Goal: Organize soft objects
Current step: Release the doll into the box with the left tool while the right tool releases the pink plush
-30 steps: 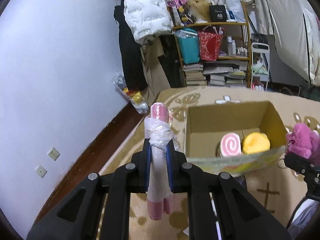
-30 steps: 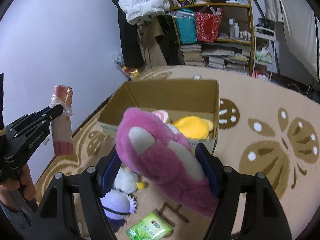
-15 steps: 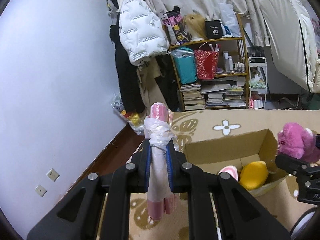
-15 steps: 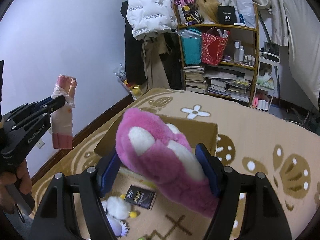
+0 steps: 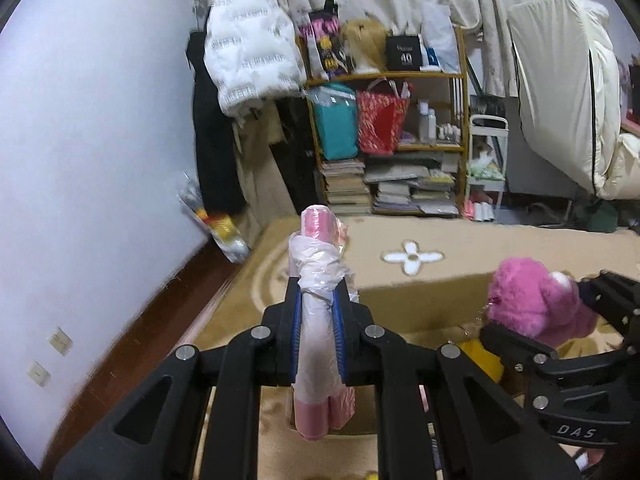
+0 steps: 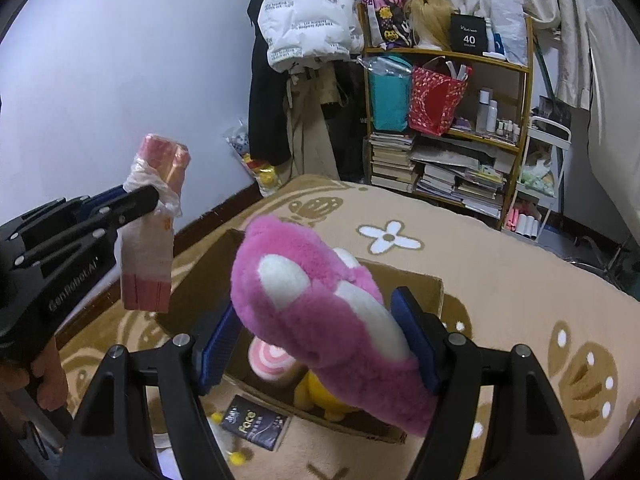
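Observation:
My left gripper (image 5: 317,336) is shut on a pink roll of plastic bags (image 5: 318,320), held upright in the air; the same pink roll (image 6: 154,220) and left gripper (image 6: 136,206) show at the left of the right wrist view. My right gripper (image 6: 316,340) is shut on a pink plush toy (image 6: 320,308) with white patches, raised over an open cardboard box (image 6: 424,292). That plush toy (image 5: 536,304) appears at the right of the left wrist view. Inside the box lie a pink swirl roll plush (image 6: 268,360) and a yellow plush (image 6: 320,396).
A tan patterned carpet (image 6: 500,272) covers the floor. A dark packet (image 6: 256,428) lies in front of the box. A cluttered wooden shelf (image 6: 448,120) with books, hanging coats (image 6: 308,12) and a white wall (image 5: 80,140) stand behind. A hand (image 6: 44,376) holds the left gripper.
Both grippers have lifted and tilted up, so the box has sunk low in both views. The plush now hangs over the box, and the roll is closer to it.

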A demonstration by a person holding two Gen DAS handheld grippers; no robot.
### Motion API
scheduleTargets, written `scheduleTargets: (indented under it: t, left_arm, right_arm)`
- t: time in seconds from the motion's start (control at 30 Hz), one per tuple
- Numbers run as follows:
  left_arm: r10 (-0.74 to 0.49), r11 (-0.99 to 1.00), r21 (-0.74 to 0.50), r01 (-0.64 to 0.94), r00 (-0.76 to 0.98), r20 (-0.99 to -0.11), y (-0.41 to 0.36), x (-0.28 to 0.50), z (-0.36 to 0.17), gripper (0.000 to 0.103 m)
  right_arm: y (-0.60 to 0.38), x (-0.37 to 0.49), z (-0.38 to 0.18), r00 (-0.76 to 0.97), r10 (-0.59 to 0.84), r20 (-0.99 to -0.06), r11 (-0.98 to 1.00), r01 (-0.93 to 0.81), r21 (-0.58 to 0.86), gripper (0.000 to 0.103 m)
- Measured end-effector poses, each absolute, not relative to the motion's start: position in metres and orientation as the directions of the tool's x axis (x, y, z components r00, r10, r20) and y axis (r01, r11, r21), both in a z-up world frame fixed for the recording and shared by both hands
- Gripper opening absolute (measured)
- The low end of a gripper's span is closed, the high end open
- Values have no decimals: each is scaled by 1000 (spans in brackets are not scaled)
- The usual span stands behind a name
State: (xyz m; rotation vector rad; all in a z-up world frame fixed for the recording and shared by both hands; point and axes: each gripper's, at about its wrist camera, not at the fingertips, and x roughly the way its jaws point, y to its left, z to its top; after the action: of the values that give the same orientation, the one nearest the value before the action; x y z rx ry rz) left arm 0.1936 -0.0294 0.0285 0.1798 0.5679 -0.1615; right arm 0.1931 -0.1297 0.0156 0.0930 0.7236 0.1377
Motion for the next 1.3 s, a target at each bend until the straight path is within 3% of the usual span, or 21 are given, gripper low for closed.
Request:
scheduleTargets:
  t: [0.1,0.7,0.77,0.83,0.97,1.13,1.3]
  left_arm:
    - [-140,973,68,221,798,-587,-28,203,12,13]
    - [-142,973,43,228,732,-666,-30,218,-18,21]
    - [-131,975,48,216,736,-664,-26,216,-15,31]
    - [-114,978,56,199,747,-655,-21,212,-10,61]
    - [-102,986,37,164,758,-644,-10,204,4,71]
    - [-62,992,49,116,787,-614,5,188,20,99]
    - [-25,993,79,91,799,-601,12,172,34,102]
  right_arm:
    - [-130,199,4,724,160,-671,987,-94,134,78]
    - [-130,212,-25,659,168,-733,985,-79,155,85]
    - [-128,210,-22,663,153,-733,988,-77,137,86]
    - [-129,206,-18,669,149,-728,988,-75,134,94]
    - [-133,197,-8,688,141,-712,988,-56,142,103]
    - [-135,188,5,691,143,-709,986,-37,163,103]
    - [-131,171,19,705,154,-692,984,-44,173,103]
